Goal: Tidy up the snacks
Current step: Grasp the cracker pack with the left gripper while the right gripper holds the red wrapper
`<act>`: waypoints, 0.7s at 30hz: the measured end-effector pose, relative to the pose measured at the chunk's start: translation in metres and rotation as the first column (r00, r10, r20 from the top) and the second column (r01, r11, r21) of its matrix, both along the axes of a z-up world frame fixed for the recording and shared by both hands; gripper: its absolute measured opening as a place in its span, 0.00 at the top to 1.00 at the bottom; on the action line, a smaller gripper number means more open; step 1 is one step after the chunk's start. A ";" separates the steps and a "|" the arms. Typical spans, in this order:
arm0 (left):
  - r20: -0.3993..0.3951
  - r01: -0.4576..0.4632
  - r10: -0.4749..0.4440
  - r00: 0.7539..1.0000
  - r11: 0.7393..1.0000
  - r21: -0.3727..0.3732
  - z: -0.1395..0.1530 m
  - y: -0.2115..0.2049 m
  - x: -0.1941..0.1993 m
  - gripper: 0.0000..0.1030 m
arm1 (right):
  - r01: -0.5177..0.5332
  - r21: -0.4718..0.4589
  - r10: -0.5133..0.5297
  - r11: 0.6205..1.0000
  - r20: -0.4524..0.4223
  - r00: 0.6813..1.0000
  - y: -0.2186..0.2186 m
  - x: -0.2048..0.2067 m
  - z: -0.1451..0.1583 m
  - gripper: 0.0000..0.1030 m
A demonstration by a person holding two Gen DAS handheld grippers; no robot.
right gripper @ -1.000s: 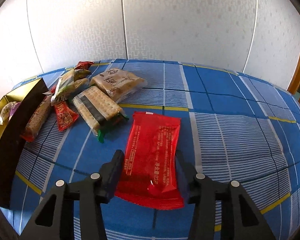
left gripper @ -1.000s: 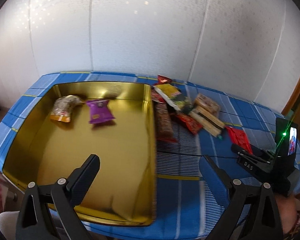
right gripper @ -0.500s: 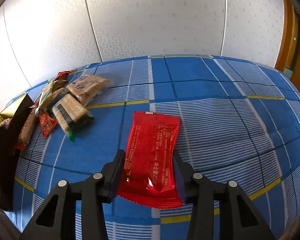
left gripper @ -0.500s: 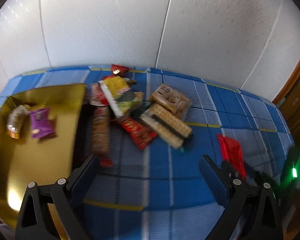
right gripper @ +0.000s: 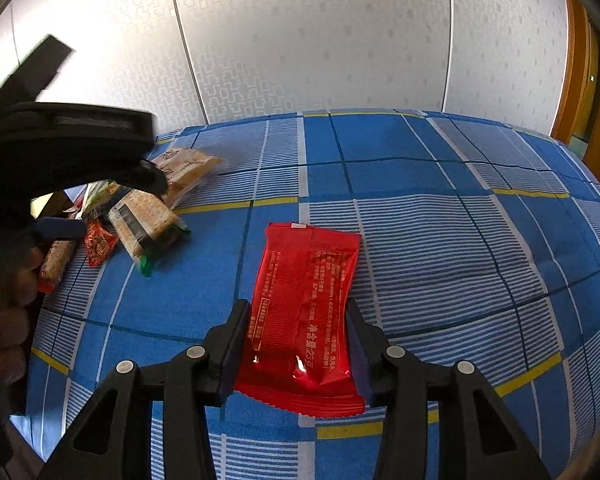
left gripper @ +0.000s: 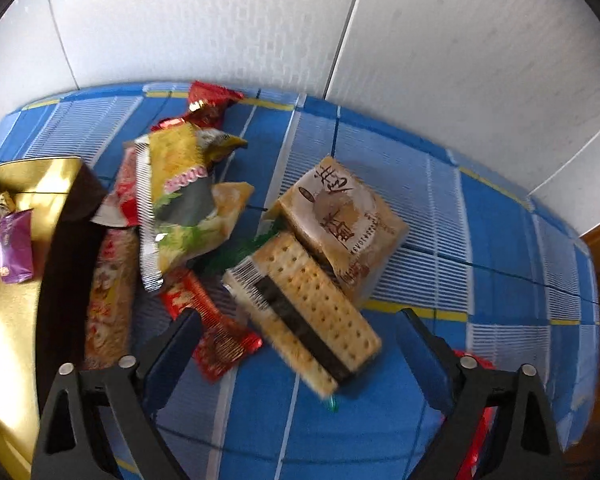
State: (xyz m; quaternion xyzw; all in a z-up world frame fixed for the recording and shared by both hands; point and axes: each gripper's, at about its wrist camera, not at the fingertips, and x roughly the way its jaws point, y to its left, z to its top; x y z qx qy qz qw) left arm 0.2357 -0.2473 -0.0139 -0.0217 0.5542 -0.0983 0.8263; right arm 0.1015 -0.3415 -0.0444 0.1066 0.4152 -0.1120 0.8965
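Note:
My left gripper [left gripper: 296,336] is open above a cracker pack with a dark stripe [left gripper: 300,316], part of a snack pile on the blue checked cloth. Beside it lie a beige biscuit pack [left gripper: 340,216], a small red packet [left gripper: 216,340], a yellow-green bag [left gripper: 180,208] and a long bar [left gripper: 108,300]. The gold tray [left gripper: 20,188] at the left holds a purple packet [left gripper: 16,244]. My right gripper [right gripper: 296,320] has closed on the sides of a flat red packet [right gripper: 304,312] lying on the cloth. The left gripper body [right gripper: 60,148] shows in the right wrist view.
A red wrapper [left gripper: 208,100] lies at the far edge of the pile near the white wall. The tray's dark side wall [left gripper: 64,264] stands beside the long bar. The cloth-covered table [right gripper: 440,208] extends to the right, with a wooden door frame [right gripper: 580,80] beyond.
My left gripper has swung right from above the gold tray to over the snack pile and come closer to the cracker pack. My right gripper's fingers have narrowed onto the red packet.

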 end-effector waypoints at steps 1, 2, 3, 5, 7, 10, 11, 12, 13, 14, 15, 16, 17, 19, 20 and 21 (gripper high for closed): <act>0.031 -0.002 0.002 1.000 1.000 0.020 0.001 -0.001 0.001 0.08 | -0.002 0.001 0.002 1.000 0.002 1.000 0.000 -0.001 0.000 0.55; 0.043 0.004 -0.005 0.999 1.000 0.029 0.000 -0.004 0.002 0.09 | -0.005 0.001 0.005 1.000 0.004 1.000 0.000 -0.001 0.000 0.55; 0.052 0.010 -0.012 0.999 0.999 0.040 0.000 -0.005 0.003 0.11 | -0.009 0.000 0.009 1.000 0.007 1.000 0.000 -0.001 0.000 0.55; 0.100 0.041 -0.050 0.994 0.995 0.096 -0.002 -0.013 0.000 0.20 | -0.020 -0.008 0.020 1.000 0.014 1.000 0.000 -0.002 -0.001 0.55; 0.114 0.068 -0.085 0.990 0.987 0.145 -0.009 -0.016 -0.005 0.26 | -0.025 -0.013 0.026 1.000 0.017 1.000 0.001 -0.003 -0.001 0.55; 0.134 0.085 -0.095 0.986 0.993 0.079 -0.012 -0.006 -0.012 0.32 | -0.031 -0.007 0.031 0.999 0.023 0.999 0.000 -0.005 -0.001 0.55; 0.146 0.095 -0.104 0.984 0.993 0.067 -0.012 -0.002 -0.016 0.35 | -0.030 0.001 0.030 1.000 0.025 0.999 -0.001 -0.005 -0.001 0.55; 0.155 0.112 -0.121 0.980 0.991 0.069 -0.011 0.001 -0.020 0.37 | -0.028 0.007 0.028 1.000 0.027 0.999 -0.002 -0.005 -0.001 0.55; 0.159 0.122 -0.132 0.978 0.990 0.069 -0.012 0.002 -0.022 0.38 | -0.025 0.014 0.025 1.000 0.029 0.999 -0.003 -0.005 -0.001 0.55; 0.159 0.138 -0.147 0.976 0.988 0.064 -0.011 0.006 -0.026 0.40 | -0.023 0.018 0.023 1.000 0.030 0.999 -0.003 -0.005 -0.001 0.55; 0.157 0.147 -0.155 0.975 0.987 0.059 -0.011 0.009 -0.028 0.41 | -0.021 0.019 0.021 1.000 0.030 0.999 -0.003 -0.005 -0.001 0.55; 0.153 0.160 -0.166 0.974 0.986 0.054 -0.010 0.014 -0.032 0.42 | -0.020 0.020 0.020 1.000 0.031 0.999 -0.003 -0.006 -0.001 0.55; 0.151 0.167 -0.173 0.973 0.985 0.051 -0.010 0.014 -0.035 0.44 | -0.019 0.020 0.019 1.000 0.032 0.999 -0.003 -0.006 -0.001 0.55; 0.143 0.183 -0.187 0.972 0.982 0.039 -0.010 0.019 -0.041 0.45 | -0.019 0.021 0.018 1.000 0.035 0.999 -0.002 -0.006 -0.001 0.55; 0.141 0.196 -0.200 0.970 0.980 0.038 -0.010 0.022 -0.045 0.45 | -0.019 0.021 0.018 1.000 0.036 0.999 -0.003 -0.007 -0.002 0.55; 0.139 0.206 -0.209 0.968 0.978 0.040 -0.010 0.024 -0.048 0.45 | -0.018 0.022 0.018 1.000 0.036 0.999 -0.003 -0.007 -0.002 0.55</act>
